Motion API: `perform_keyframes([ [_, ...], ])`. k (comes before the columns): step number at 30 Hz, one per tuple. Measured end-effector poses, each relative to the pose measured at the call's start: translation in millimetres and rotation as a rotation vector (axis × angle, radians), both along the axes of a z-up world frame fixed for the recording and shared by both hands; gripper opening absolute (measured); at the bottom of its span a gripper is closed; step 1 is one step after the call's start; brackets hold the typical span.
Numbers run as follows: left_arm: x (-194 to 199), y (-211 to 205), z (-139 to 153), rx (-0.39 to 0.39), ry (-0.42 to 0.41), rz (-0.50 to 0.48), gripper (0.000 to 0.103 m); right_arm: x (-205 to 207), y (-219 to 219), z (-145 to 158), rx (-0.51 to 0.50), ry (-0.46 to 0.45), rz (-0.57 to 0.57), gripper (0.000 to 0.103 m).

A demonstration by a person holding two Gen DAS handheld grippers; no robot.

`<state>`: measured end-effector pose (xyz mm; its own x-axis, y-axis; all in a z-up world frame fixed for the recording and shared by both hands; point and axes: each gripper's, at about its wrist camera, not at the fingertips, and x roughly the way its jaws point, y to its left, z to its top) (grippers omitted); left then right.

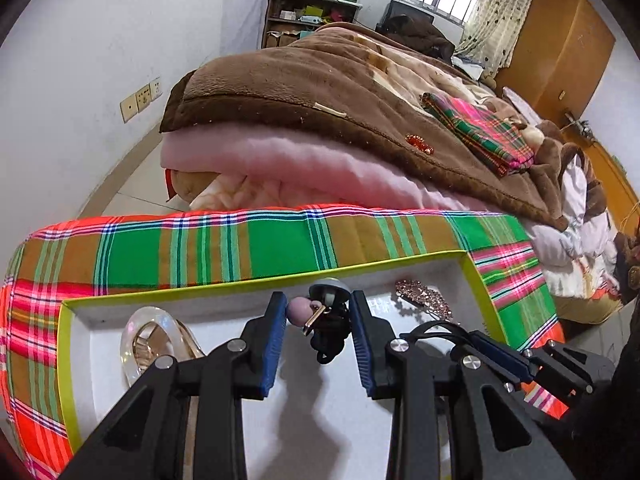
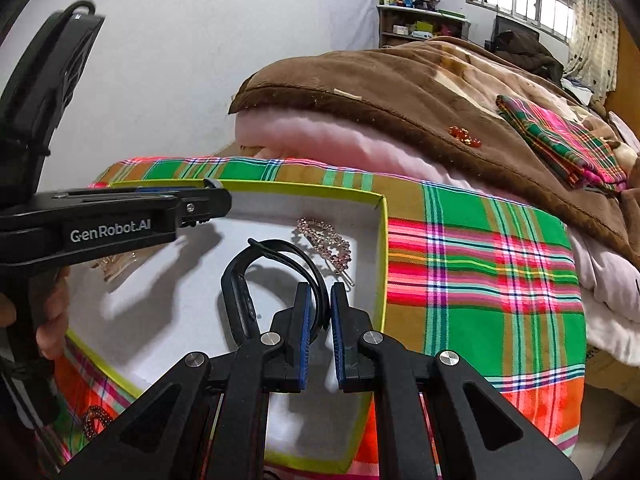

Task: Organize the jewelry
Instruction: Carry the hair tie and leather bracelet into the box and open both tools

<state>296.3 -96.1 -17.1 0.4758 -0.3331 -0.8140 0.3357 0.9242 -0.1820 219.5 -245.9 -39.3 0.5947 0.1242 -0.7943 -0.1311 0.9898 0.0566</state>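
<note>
A shallow white box with a yellow-green rim lies on plaid cloth. Over its far side my left gripper is shut on a black hair tie with a pink bead and a clear dome charm. It hangs above the box floor and throws a shadow there. My right gripper is shut on a black wristband, whose loop curls left over the box floor. A rhinestone hair clip lies in the box's far right corner. A clear bangle rests at the left.
Plaid cloth covers the bed edge under the box. Brown and pink blankets are piled behind it, with a red beaded piece and a folded plaid cloth on top. A beaded ring lies on the cloth outside the box.
</note>
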Motion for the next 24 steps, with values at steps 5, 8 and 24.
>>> perform_keyframes([
  [5, -0.7, -7.0, -1.4, 0.021, -0.01, -0.016, 0.034, 0.5, 2.3, -1.5, -0.026, -0.005, 0.002, 0.01],
  [8, -1.9, -12.5, -3.6, 0.071, -0.028, -0.017, 0.034, 0.1, 4.0, -2.1, -0.042, -0.013, 0.001, 0.01],
  [24, -0.5, -18.4, -11.9, 0.121, -0.025, -0.008, 0.034, 0.4, 5.4, -2.4, -0.056, -0.026, 0.007, 0.01],
])
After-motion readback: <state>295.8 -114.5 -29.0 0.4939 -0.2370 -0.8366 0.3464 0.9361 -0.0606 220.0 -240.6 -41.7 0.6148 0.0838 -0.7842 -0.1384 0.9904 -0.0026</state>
